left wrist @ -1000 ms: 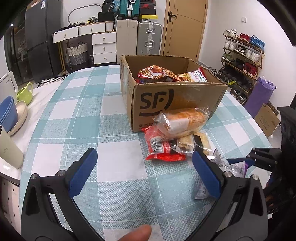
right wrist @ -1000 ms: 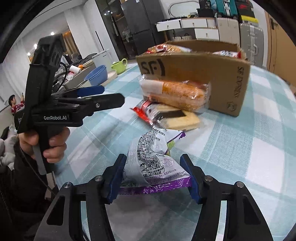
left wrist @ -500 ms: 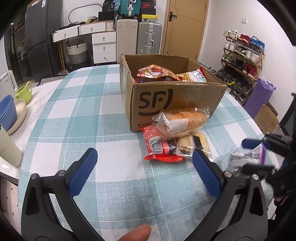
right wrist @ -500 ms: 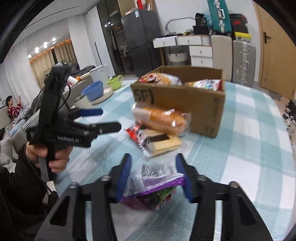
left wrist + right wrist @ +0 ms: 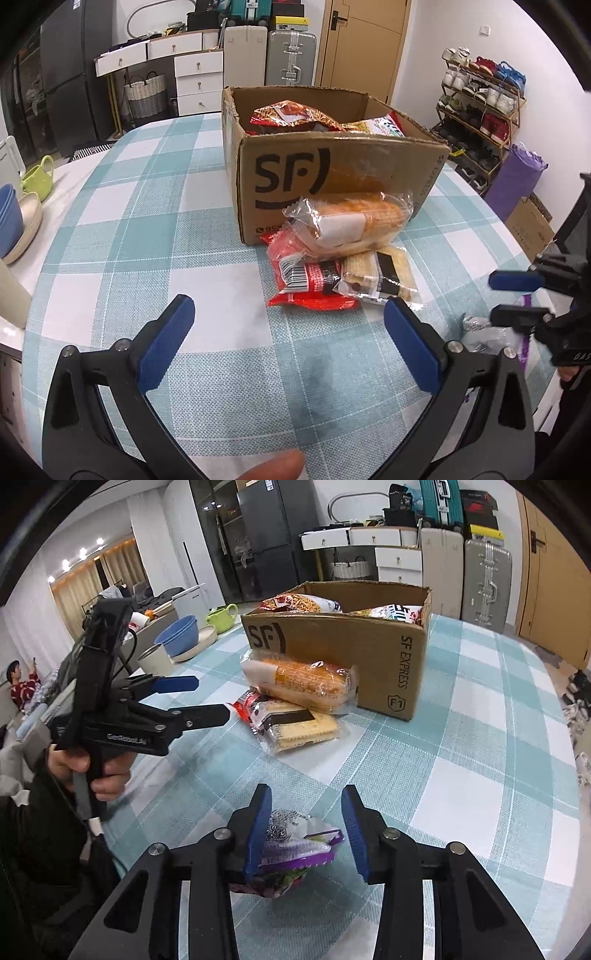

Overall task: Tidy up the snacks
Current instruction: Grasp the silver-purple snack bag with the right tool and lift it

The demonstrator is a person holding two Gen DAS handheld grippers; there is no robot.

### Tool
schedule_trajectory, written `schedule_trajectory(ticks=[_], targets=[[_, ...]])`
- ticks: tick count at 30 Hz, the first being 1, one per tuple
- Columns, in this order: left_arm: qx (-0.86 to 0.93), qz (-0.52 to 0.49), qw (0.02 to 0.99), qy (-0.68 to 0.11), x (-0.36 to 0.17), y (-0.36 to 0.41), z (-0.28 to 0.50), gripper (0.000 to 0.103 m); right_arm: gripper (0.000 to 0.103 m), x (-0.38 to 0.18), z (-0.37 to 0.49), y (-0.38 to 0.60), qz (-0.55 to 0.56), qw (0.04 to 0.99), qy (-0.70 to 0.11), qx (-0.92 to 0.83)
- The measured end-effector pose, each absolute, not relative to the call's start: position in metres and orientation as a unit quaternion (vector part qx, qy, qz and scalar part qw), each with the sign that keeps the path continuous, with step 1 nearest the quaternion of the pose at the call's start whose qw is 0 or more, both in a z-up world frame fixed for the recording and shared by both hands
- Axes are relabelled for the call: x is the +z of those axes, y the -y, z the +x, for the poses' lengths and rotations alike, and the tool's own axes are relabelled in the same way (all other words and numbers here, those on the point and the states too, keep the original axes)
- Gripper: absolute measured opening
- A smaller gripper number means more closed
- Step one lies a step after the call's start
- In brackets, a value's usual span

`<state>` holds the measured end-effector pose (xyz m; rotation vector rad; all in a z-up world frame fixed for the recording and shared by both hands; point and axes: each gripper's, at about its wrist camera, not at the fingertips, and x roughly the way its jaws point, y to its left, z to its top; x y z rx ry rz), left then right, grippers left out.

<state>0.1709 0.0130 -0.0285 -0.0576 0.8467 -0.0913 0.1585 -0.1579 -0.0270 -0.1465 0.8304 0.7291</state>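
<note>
An open SF cardboard box (image 5: 332, 173) (image 5: 351, 653) with snack bags inside stands on the checked tablecloth. Against its front lie a bread packet (image 5: 351, 221) (image 5: 299, 681), a red packet (image 5: 306, 280) and a cracker packet (image 5: 376, 277) (image 5: 303, 729). My left gripper (image 5: 288, 301) (image 5: 210, 698) hovers open and empty in front of that pile. My right gripper (image 5: 306, 790) (image 5: 513, 295) is at the table's right edge. Its jaws are opening, and a crumpled purple snack packet (image 5: 295, 845) (image 5: 484, 332) sags between them. The packet leans on the left pad, and a gap shows at the right pad.
Blue bowls (image 5: 177, 638), a green mug (image 5: 221, 618) and a beige cup (image 5: 155, 661) stand at the table's left edge. A thumb (image 5: 273, 465) shows at the bottom of the left wrist view. A person sits far left in the room (image 5: 22, 686).
My right gripper pinched the purple packet, lifted it off the cloth and drew back from the pile; its jaws now stand wider again. The left gripper stayed put.
</note>
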Motion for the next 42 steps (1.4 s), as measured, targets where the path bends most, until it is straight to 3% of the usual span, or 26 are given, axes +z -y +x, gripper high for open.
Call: schedule_trajectory(ticks=[5, 9, 23, 28, 36, 42], targets=[[-0.045, -0.036, 0.91, -0.411, -0.028, -0.016, 0.172, 0.102, 0.049, -0.022, 0.149, 0.166, -0.063, 0.854, -0.387, 0.343], [-0.044, -0.037, 0.912, -0.407, -0.025, -0.019, 0.171, 0.102, 0.066, -0.022, 0.134, 0.165, -0.077, 0.847, -0.386, 0.357], [-0.053, -0.027, 0.913, -0.403, -0.021, -0.011, 0.166, 0.102, 0.068, -0.064, 0.113, 0.142, -0.169, 0.811, -0.427, 0.364], [-0.053, -0.024, 0.911, -0.409, -0.026, -0.009, 0.168, 0.102, 0.046, -0.063, 0.115, 0.14, -0.161, 0.823, -0.409, 0.36], [-0.047, -0.034, 0.906, -0.42, -0.036, -0.014, 0.175, 0.102, 0.046, -0.032, 0.133, 0.173, -0.059, 0.879, -0.348, 0.319], [-0.046, -0.051, 0.903, -0.424, -0.04, -0.02, 0.189, 0.102, 0.046, -0.029, 0.15, 0.192, -0.001, 0.893, -0.345, 0.288]])
